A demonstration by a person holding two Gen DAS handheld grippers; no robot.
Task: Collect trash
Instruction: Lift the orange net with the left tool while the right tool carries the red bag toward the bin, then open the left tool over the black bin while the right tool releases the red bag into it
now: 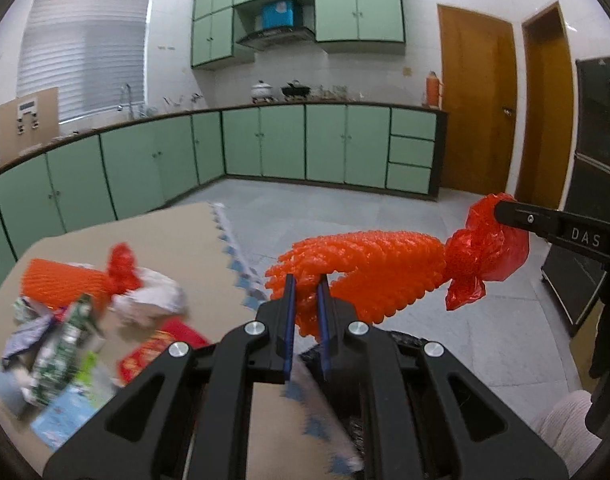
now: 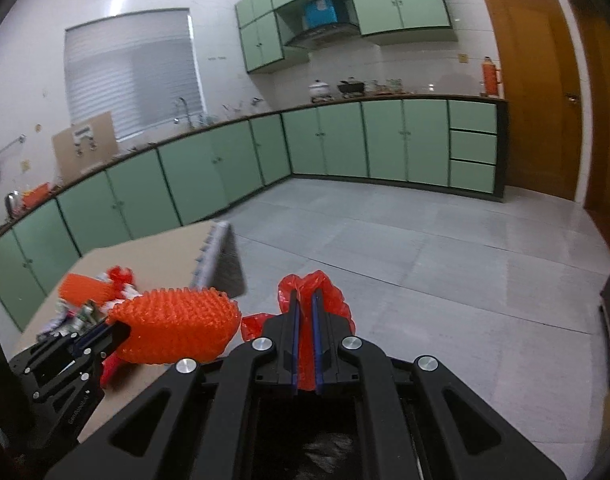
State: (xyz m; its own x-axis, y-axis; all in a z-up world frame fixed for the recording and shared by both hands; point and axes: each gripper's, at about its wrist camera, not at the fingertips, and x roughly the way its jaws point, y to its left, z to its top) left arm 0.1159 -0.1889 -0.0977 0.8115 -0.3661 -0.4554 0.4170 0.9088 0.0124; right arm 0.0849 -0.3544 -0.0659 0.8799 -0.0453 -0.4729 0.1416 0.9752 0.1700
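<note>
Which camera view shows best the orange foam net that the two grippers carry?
The left wrist view: the whole orange foam net is visible, from the left hand-held gripper to the red plastic bag pinched by the right hand-held gripper. The right wrist view shows only its rounded end, low on the left.

left gripper [image 1: 306, 280]: matte black frame, blue pads on its jaws, silver round screws, cut-out slots | right gripper [image 2: 305, 296]: same black build, blue pads, white "DAS" lettering on one finger
</note>
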